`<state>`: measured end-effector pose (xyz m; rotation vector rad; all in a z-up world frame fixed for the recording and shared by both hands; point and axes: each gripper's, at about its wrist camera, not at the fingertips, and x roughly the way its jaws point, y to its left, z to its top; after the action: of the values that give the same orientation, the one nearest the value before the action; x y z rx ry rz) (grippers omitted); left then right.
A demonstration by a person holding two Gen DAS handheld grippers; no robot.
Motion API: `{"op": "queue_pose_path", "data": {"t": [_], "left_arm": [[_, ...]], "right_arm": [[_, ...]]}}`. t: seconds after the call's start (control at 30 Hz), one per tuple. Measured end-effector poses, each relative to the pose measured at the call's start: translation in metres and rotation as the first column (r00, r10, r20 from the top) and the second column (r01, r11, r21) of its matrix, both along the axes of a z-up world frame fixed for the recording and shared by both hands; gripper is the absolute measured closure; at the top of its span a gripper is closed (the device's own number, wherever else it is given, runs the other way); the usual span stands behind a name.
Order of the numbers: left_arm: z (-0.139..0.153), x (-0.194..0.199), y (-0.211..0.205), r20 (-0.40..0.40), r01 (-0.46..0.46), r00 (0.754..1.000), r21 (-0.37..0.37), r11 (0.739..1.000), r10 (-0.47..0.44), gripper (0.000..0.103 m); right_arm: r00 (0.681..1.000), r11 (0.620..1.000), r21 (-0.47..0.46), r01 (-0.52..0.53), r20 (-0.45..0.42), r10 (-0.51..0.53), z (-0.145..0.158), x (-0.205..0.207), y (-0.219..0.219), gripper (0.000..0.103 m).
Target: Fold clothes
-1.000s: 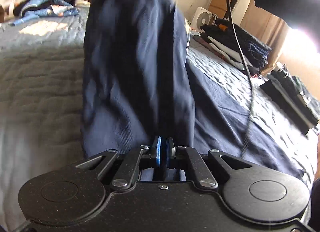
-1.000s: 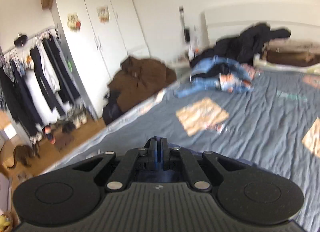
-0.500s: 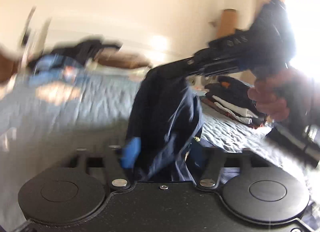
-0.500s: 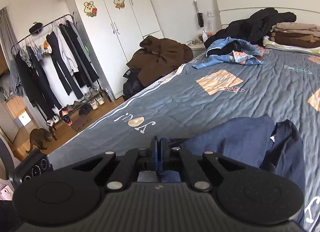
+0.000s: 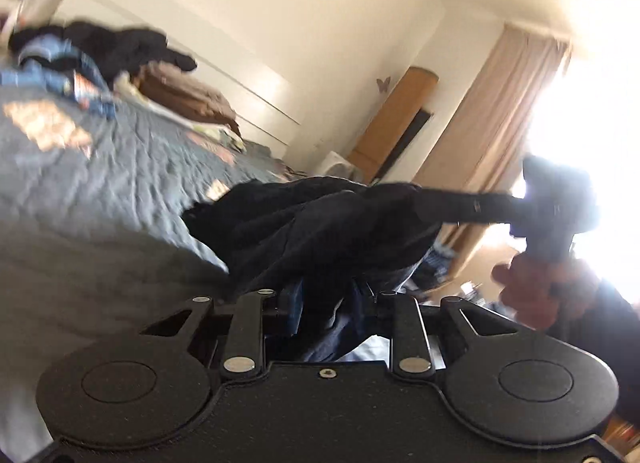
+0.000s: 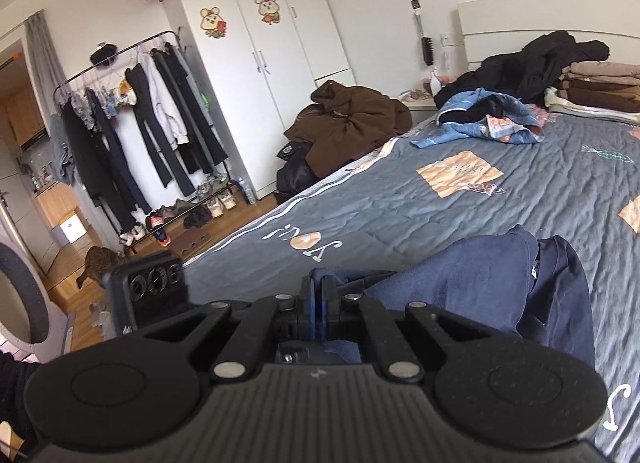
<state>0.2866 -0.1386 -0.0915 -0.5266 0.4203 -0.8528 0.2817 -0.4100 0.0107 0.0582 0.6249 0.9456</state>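
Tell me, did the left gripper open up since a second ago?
Yes. The left gripper was pinched shut on the navy shirt a second ago; now its jaws stand wide apart with the cloth hanging loosely between them, above the bed.

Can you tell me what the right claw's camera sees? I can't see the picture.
The right claw is shut on a navy garment that lies bunched on a grey quilted bed. Beyond the bed stand a white wardrobe and a rack of hanging clothes.

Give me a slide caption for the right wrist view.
Right gripper shut on a navy garment lying on the grey bedspread, wardrobe and clothes rack behind.
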Motion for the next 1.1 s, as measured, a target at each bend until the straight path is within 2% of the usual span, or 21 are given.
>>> {"op": "queue_pose_path", "data": {"t": [0.07,0.17,0.27,0.37,0.43,0.5,0.57,0.6,0.67,0.8,0.97,1.1], "left_arm": [[-0.006,0.005,0.007,-0.065,0.019,0.997,-0.108,0.994,-0.027,0.078],[-0.011,0.012,0.018,-0.118,0.034,0.991,-0.221,0.975,-0.061,0.077],[-0.013,0.015,0.021,-0.144,0.051,0.985,-0.281,0.958,-0.095,0.065],[-0.009,0.012,0.000,-0.120,0.029,0.992,-0.137,0.990,-0.045,0.063],[-0.007,0.008,-0.019,-0.099,0.028,0.995,-0.029,0.999,-0.030,0.063],[-0.010,0.009,-0.027,-0.112,0.023,0.993,-0.032,0.999,-0.027,0.065],[-0.012,0.007,-0.028,-0.112,-0.005,0.994,-0.037,0.999,0.001,0.086],[-0.010,0.006,-0.028,-0.103,-0.012,0.995,-0.011,1.000,0.011,0.094],[-0.005,0.003,-0.023,-0.085,-0.024,0.996,0.039,0.999,0.028,0.099],[0.012,0.004,0.008,-0.059,-0.076,0.995,0.034,0.997,0.078,0.100],[0.029,0.005,0.049,-0.064,-0.144,0.988,-0.034,0.989,0.141,0.100],[0.033,0.014,0.066,-0.156,-0.186,0.972,-0.058,0.981,0.175,0.100]], "right_arm": [[1.000,1.000,-0.006,-0.015,0.002,0.015,0.001,-0.003,-0.001,0.100],[0.999,0.999,-0.016,-0.037,0.005,0.037,0.003,-0.007,-0.003,0.100],[0.998,0.998,-0.025,-0.059,0.007,0.059,0.005,-0.012,-0.004,0.100],[0.998,0.997,-0.021,-0.068,0.002,0.068,0.003,-0.013,-0.003,0.100],[0.997,0.996,-0.027,-0.083,0.002,0.083,0.001,-0.015,0.001,0.100],[0.996,0.995,-0.030,-0.093,-0.005,0.093,0.000,-0.018,0.006,0.100],[0.996,0.995,-0.031,-0.095,-0.006,0.095,-0.001,-0.018,0.007,0.100],[0.996,0.995,-0.030,-0.094,-0.007,0.094,-0.002,-0.018,0.007,0.100],[0.998,0.997,-0.030,-0.070,-0.008,0.069,-0.003,-0.014,0.006,0.100],[1.000,1.000,-0.009,0.005,-0.005,-0.005,-0.005,0.000,-0.004,0.100],[0.999,0.999,0.029,0.039,0.000,-0.039,-0.005,0.014,-0.009,0.099],[1.000,1.000,0.011,0.024,0.007,-0.025,-0.005,0.023,0.004,0.099]]}}
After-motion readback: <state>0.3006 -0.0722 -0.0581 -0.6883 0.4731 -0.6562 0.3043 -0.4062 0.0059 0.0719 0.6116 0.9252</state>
